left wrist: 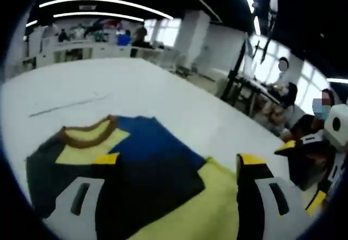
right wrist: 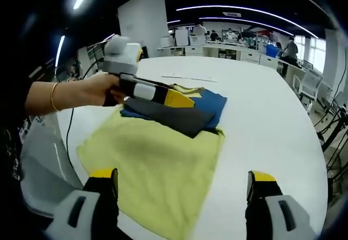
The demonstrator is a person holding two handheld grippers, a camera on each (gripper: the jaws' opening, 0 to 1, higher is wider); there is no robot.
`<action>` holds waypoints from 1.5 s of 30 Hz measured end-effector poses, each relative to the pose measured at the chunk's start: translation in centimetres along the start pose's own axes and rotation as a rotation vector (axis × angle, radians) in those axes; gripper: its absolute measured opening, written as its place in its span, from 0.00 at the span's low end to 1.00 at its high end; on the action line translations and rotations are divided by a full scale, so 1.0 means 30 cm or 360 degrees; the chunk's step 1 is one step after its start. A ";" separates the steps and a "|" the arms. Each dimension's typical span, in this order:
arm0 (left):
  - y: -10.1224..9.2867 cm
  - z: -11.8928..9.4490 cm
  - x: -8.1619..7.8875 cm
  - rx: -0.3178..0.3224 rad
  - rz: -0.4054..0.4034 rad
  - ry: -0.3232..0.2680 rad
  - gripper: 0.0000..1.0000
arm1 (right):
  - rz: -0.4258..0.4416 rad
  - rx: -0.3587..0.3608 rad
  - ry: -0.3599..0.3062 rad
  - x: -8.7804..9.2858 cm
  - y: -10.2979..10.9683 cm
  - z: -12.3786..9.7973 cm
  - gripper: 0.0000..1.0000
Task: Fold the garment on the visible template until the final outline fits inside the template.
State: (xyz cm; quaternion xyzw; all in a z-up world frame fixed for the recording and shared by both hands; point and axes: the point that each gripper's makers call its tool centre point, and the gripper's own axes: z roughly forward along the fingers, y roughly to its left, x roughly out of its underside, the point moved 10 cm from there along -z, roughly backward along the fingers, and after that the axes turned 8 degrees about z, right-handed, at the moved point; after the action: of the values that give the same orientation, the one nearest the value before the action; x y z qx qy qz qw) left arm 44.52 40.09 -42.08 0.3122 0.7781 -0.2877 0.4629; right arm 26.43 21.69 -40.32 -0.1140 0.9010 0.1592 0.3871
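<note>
Right gripper view: right claw (right wrist: 182, 188) gapes wide over the yellow-and-blue T-shirt (right wrist: 157, 158); left claw (right wrist: 182, 99), seemingly narrow, hovers above. Dragging could bunch the fold on the counter (right wrist: 272, 120).

garment (left wrist: 157, 180) cut off below, background people blurred

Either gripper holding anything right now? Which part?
Nothing held. The right gripper is open above the garment's yellow part; the left gripper is open, hovering over its dark fold.
</note>
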 end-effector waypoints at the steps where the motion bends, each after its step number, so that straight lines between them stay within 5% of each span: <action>1: 0.008 -0.010 -0.004 -0.0010 -0.0050 -0.0017 0.94 | -0.0001 -0.0003 0.0004 0.000 0.001 0.002 0.99; 4: 0.029 -0.038 -0.022 -0.0071 0.0075 -0.0045 0.97 | -0.0002 -0.0006 0.0012 -0.001 0.003 0.008 0.99; 10: 0.046 -0.098 -0.042 -0.0075 0.0053 -0.0082 0.99 | 0.0051 -0.0011 0.0020 -0.001 0.010 0.013 0.99; 25: 0.131 -0.314 -0.009 -0.0170 0.0121 -0.0008 0.99 | 0.0079 -0.0010 0.0067 0.017 0.025 0.012 0.99; 35: 0.175 -0.492 0.056 -0.0242 0.0154 0.0069 0.99 | 0.0066 -0.0024 0.0132 0.034 0.032 0.003 0.97; 45: 0.152 -0.654 0.203 -0.0225 0.0195 0.0211 0.98 | 0.0065 -0.0051 0.0187 0.069 0.046 -0.002 0.96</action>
State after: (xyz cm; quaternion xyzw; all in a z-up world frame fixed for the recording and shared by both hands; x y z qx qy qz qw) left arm 35.06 58.81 -40.32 0.3441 0.8048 -0.1820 0.4481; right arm 24.53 22.77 -41.54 -0.1108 0.9217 0.1744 0.3284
